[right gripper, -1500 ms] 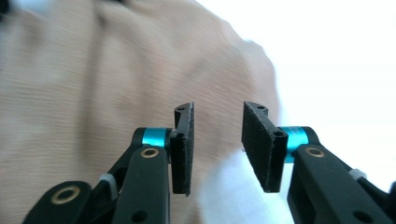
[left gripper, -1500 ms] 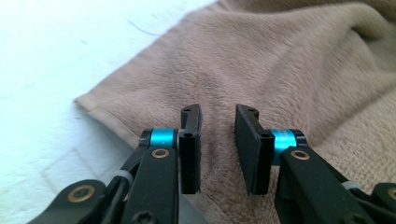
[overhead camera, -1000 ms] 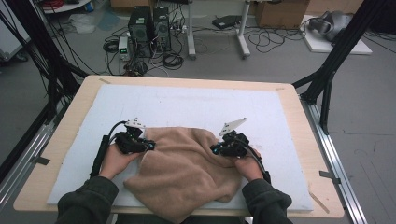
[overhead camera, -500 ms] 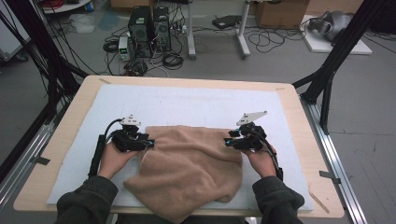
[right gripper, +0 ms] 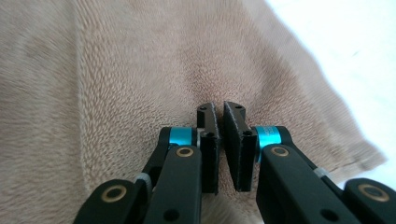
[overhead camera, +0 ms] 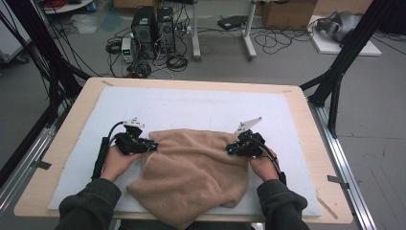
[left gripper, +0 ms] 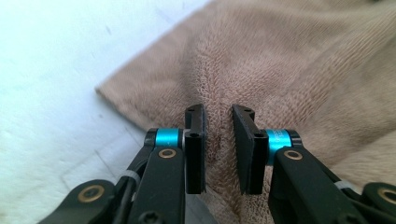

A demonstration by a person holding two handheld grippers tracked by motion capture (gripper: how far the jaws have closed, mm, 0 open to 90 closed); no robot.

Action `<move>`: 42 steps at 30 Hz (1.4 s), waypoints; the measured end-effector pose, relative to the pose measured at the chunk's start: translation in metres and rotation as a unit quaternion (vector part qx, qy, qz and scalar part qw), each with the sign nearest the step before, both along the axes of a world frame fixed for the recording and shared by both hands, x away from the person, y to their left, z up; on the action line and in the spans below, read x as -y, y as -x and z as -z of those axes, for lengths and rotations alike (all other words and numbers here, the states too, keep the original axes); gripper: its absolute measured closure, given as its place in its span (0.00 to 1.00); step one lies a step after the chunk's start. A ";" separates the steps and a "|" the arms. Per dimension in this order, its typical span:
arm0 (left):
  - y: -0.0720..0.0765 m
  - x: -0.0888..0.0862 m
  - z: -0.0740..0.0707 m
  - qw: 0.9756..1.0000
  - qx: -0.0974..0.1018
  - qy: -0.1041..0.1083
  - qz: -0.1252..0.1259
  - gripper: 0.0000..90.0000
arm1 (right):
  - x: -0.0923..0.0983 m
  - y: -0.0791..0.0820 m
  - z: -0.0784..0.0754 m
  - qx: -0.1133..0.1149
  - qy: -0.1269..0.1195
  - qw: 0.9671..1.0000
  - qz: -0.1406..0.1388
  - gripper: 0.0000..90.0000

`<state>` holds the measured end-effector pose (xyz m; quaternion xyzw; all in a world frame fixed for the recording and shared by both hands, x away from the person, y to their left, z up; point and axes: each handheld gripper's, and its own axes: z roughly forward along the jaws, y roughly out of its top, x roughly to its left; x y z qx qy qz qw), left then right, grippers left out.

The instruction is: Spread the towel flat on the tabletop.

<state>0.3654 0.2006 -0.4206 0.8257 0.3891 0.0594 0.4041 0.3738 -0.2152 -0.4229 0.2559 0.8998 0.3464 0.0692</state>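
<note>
**benchmonkey:** how are your jaws sitting right now?

**me:** Both are down on the tan towel [overhead camera: 191,170], which lies rumpled on the white mat [overhead camera: 201,108] at the near side of the table [overhead camera: 306,124], its front edge hanging toward me. In the left gripper view the left gripper [left gripper: 218,114] has a narrow gap between its jaws, with a raised ridge of towel running up between them, near the towel's corner. They've just been closing. I can't tell for sure whether the pads actually bite the fold or just straddle it.

**benchmonkey:** and the right one?

**me:** The right gripper [right gripper: 218,109] has also just been closing, and it's nearly shut now, only a sliver between the pads. The pile bunches toward the tips, so it looks pinched on a thin bit of towel close to the right edge. In the high view the two grippers sit at the towel's far left and right corners.
</note>
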 end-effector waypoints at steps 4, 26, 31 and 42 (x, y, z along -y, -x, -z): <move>0.000 0.000 -0.006 1.000 0.017 -0.008 -0.003 0.70 | 0.004 0.003 -0.020 0.021 -0.021 1.000 -0.002 0.94; -0.002 -0.003 -0.045 0.998 0.054 0.024 -0.010 0.94 | 0.000 0.010 -0.079 0.064 -0.059 0.996 -0.035 0.95; -0.019 -0.001 -0.036 0.998 0.041 0.025 -0.030 0.94 | 0.000 -0.007 -0.061 0.030 -0.034 0.999 -0.026 0.96; -0.070 0.014 -0.083 0.987 0.110 0.010 -0.115 0.56 | 0.000 -0.077 -0.122 0.110 -0.062 0.985 0.118 0.56</move>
